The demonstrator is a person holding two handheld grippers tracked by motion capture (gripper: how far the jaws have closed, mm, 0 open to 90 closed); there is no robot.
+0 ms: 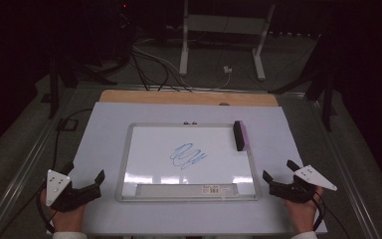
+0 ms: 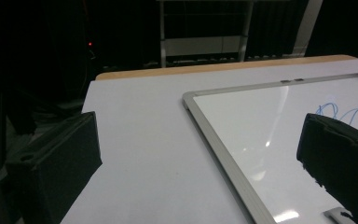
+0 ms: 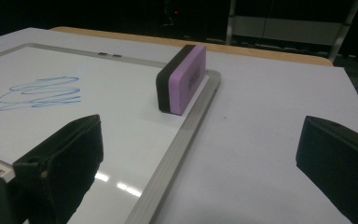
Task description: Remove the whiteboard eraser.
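Both grippers are waiting at the near table edge, left gripper [image 1: 95,185] and right gripper [image 1: 272,183] gaping wide, empty. The eraser [image 1: 240,135] is standing at the whiteboard's [image 1: 189,198] far-right edge; next, likely, the right gripper reaching forward for it to wipe the blue scribble [image 1: 188,155].

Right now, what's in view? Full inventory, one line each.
rectangular whiteboard with silver metal frame: 1, white, centre of table.
blue marker scribble: 1, blue, middle of the whiteboard.
purple block eraser with black felt side: 1, purple and black, on edge at the whiteboard's far right corner, resting on the frame.
grey pen tray with label: 1, grey, along the whiteboard's near edge.
white table top: 1, white, with a wooden strip at its far edge.
white metal stand: 1, white, on the floor beyond the table.
left hand-held gripper: 1, black, near left of the whiteboard, open, empty.
right hand-held gripper: 1, black, near right, open, empty.
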